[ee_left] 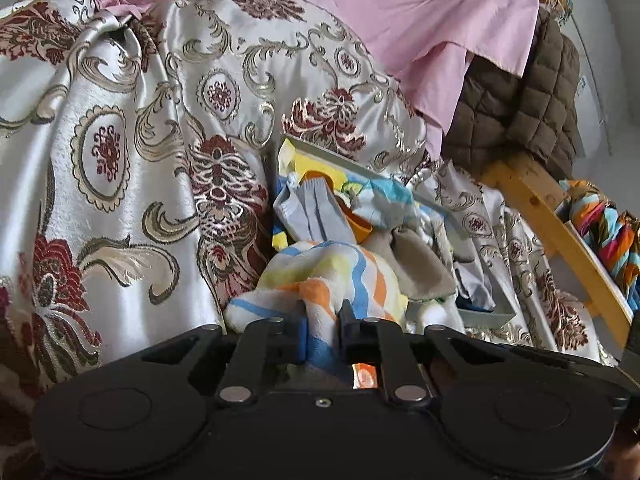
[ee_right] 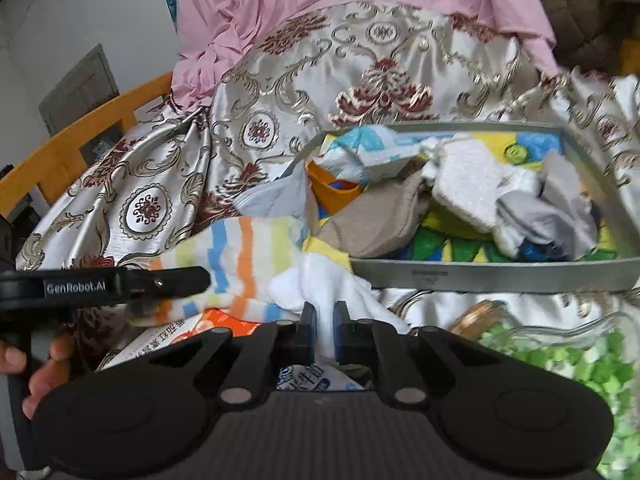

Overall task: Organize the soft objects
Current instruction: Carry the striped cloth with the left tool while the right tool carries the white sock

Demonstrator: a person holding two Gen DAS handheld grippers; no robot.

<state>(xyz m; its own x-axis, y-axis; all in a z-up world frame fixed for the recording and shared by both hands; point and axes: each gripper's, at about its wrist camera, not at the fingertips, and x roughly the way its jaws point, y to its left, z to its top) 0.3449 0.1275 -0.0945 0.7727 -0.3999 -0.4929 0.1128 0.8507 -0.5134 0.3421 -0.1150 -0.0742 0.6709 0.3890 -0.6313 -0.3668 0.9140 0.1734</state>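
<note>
A fluffy sock (ee_left: 320, 268) with blue, orange and yellow stripes lies in front of a grey tray (ee_right: 480, 276). My left gripper (ee_left: 322, 316) is shut on its striped part. In the right wrist view the same sock (ee_right: 240, 256) stretches from left to centre. There my right gripper (ee_right: 324, 312) is shut on its white end. The left gripper (ee_right: 172, 292) comes in from the left and clamps the striped end. The tray holds a jumble of socks: a beige one (ee_right: 372, 220), a white one (ee_right: 468, 184) and a grey one (ee_right: 536, 208).
Everything rests on a cream satin cover (ee_left: 132, 184) with red flowers, and a pink cloth (ee_left: 400, 12) lies behind it. A brown quilted jacket (ee_left: 532, 112) hangs over a wooden frame (ee_left: 536, 200). A glass jar of green pieces (ee_right: 560, 356) and a printed packet (ee_right: 168, 340) lie near the right gripper. A person's hand (ee_right: 40, 364) is at the lower left.
</note>
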